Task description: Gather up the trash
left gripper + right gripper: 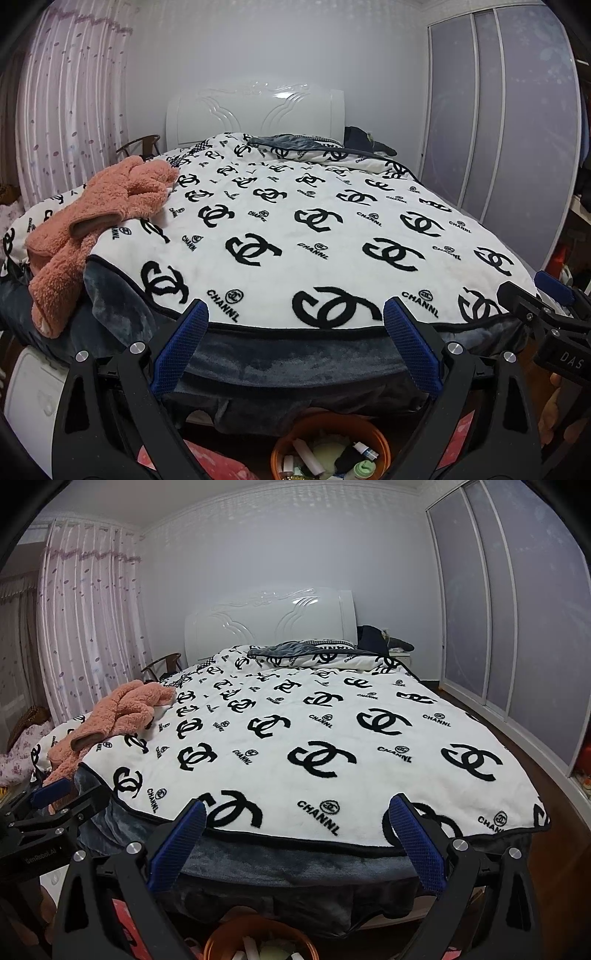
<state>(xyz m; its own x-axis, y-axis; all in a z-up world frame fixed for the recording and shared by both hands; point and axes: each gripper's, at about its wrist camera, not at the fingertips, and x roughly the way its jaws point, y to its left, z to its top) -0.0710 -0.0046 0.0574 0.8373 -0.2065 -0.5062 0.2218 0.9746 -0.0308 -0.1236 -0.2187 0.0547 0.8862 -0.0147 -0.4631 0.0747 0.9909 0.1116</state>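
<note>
An orange bin (328,448) stands on the floor at the foot of the bed, filled with trash: white tubes, small bottles and dark bits. It also shows in the right wrist view (258,939). My left gripper (295,317) is open and empty above the bin, facing the bed. My right gripper (297,814) is open and empty beside it, also above the bin. Each gripper shows at the edge of the other's view. No loose trash shows on the bed.
A bed with a white logo-print blanket (314,221) fills the view. A pink fleece garment (107,206) lies on its left side. A white box (33,402) sits low left. Sliding wardrobe doors (498,129) run along the right; curtains (70,99) hang at left.
</note>
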